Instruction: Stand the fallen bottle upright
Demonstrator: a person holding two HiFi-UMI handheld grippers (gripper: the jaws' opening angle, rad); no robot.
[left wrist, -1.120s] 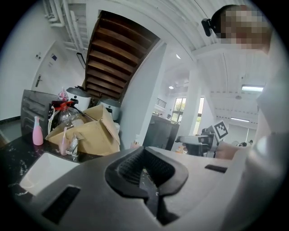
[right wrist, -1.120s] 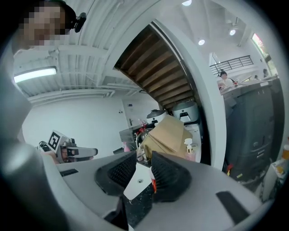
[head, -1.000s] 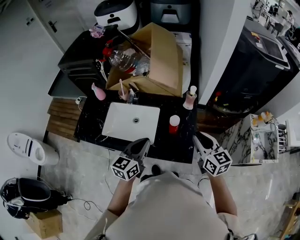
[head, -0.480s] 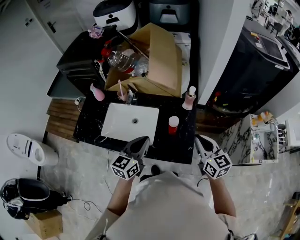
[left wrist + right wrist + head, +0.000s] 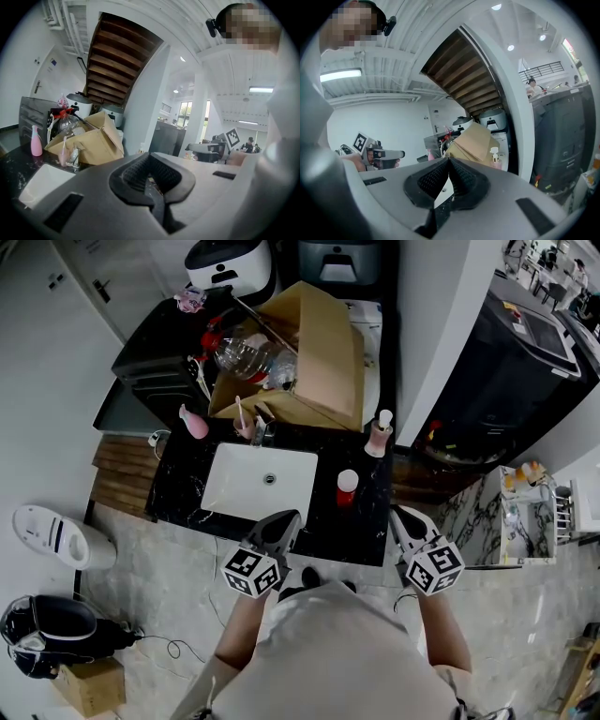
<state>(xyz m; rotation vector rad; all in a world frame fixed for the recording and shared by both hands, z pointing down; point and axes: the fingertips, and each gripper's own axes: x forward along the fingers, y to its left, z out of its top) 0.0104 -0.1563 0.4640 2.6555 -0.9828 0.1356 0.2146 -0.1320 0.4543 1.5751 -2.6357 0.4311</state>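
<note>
Head view, tabletop: a black tabletop with a white sink set into it is seen from steeply above.
Head view, task's thing: the red bottle, white at one end, is found on the tabletop just right of the sink. Whether it lies or stands cannot be told from this angle.
Head view, other things: a pump bottle is placed at the back right and a pink bottle at the back left. A cardboard box behind the sink is filled with clutter, a clear plastic bottle among it.
Head view, grippers: the left gripper and the right gripper are held over the near edge of the tabletop. The red bottle is touched by neither.
Left gripper view, fingers: the fingers are brought together, and nothing is held between them.
Left gripper view, surroundings: the cardboard box and the pink bottle are seen at the left.
Right gripper view, fingers: the fingers are pressed tip to tip, and nothing is gripped.
Right gripper view, surroundings: the cardboard box and the pump bottle are seen ahead. The left gripper is seen at the left, held in a hand.
</note>
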